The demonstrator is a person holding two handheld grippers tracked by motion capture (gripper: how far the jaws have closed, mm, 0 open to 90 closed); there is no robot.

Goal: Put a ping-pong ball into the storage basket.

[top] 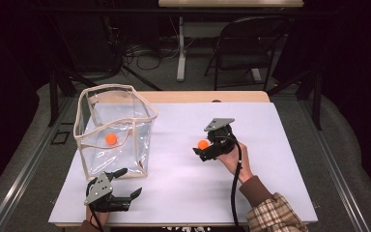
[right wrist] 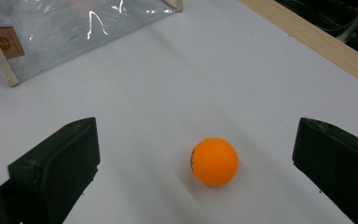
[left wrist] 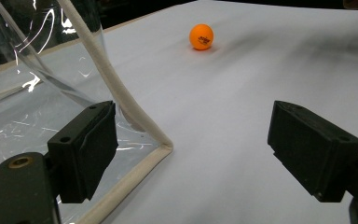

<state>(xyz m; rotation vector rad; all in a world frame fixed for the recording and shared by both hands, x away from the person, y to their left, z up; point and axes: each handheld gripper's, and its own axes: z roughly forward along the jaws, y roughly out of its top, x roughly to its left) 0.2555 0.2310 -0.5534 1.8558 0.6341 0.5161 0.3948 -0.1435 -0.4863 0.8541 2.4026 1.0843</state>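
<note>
Honestly, my right gripper (right wrist: 196,163) is spread around the ball (right wrist: 214,161) on the surface; closing off-centre could squirt it away. Left gripper (left wrist: 205,154) is spread at the bag (left wrist: 135,116) corner.

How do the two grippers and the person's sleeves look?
Both grippers are black, each with two blocky jaws. The left gripper and the right gripper each carry a grey three-cornered plate on top. A black cable trails from the right one. The right arm wears a brown cuff and a plaid sleeve.
</note>
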